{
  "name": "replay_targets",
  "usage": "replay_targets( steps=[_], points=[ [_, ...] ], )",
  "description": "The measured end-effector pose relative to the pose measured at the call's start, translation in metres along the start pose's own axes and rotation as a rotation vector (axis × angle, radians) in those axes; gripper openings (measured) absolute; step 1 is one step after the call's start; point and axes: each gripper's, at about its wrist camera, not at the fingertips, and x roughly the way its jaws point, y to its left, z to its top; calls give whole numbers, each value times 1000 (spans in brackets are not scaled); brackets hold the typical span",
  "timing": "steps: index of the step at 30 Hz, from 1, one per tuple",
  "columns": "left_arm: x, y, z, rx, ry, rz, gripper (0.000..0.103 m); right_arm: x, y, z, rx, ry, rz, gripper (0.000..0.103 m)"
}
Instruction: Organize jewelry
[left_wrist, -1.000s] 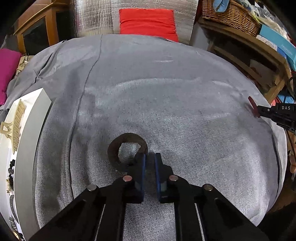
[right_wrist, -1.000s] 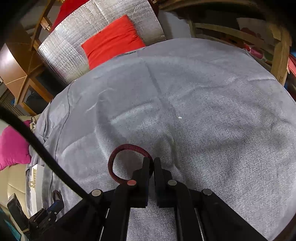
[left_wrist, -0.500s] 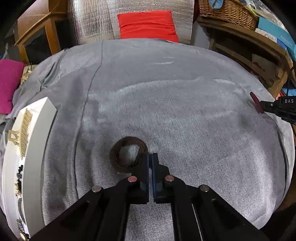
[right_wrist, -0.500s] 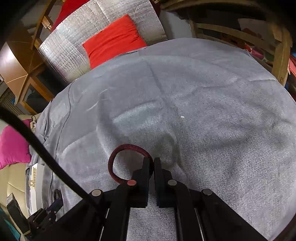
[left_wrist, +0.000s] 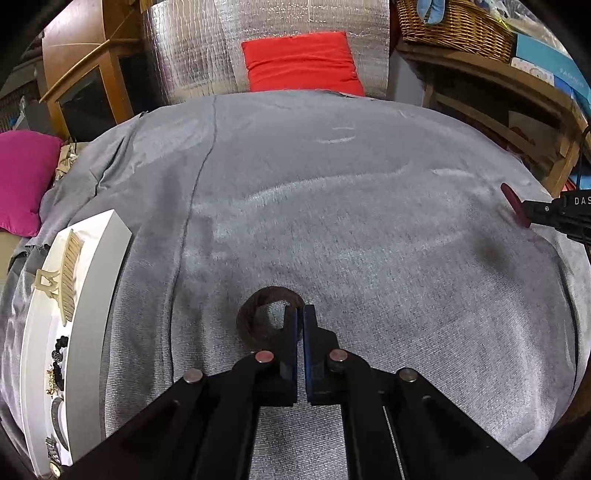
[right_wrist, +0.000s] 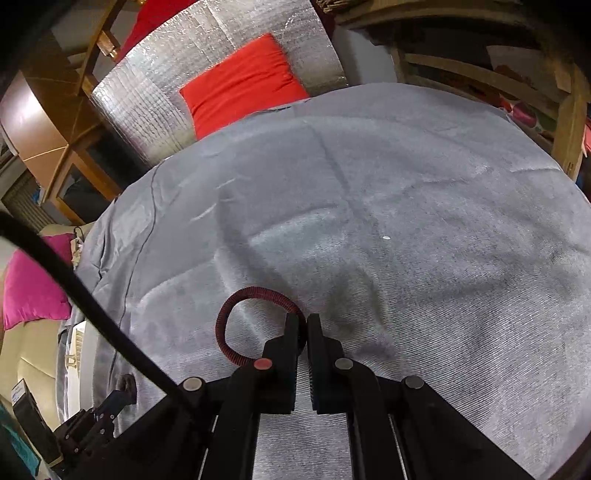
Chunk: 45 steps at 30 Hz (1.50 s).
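My left gripper (left_wrist: 300, 314) is shut on a dark brown ring-shaped bangle (left_wrist: 255, 314) and holds it over the grey cloth (left_wrist: 332, 221). My right gripper (right_wrist: 303, 321) is shut on a dark red corded bangle (right_wrist: 236, 306), also over the grey cloth (right_wrist: 406, 221). The right gripper shows at the far right of the left wrist view, with the red bangle (left_wrist: 515, 206) edge-on at its tip. A white tray (left_wrist: 92, 295) lies at the left with a cream hair comb (left_wrist: 68, 269) and several small dark jewelry pieces (left_wrist: 57, 354).
A red cushion (left_wrist: 303, 62) leans on a silver foil panel (left_wrist: 192, 48) behind the cloth. A pink cushion (left_wrist: 22, 177) lies at the left. A wicker basket (left_wrist: 454, 22) sits on wooden shelving at the right. A black cable (right_wrist: 92, 306) crosses the right wrist view.
My left gripper closed fully on the brown bangle and lifted back, showing more of the white tray. The right gripper holds the red bangle nearly still.
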Motion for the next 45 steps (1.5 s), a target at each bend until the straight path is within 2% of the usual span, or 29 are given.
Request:
replay_targets(
  steps=[16,45],
  points=[
    [-12,2,1,1,-30,34,3,3,37,-13,-72,11,52,5],
    [-64,27,-10,-46,-130,93,3,-6,115,-58,-253,13,108,6]
  ],
)
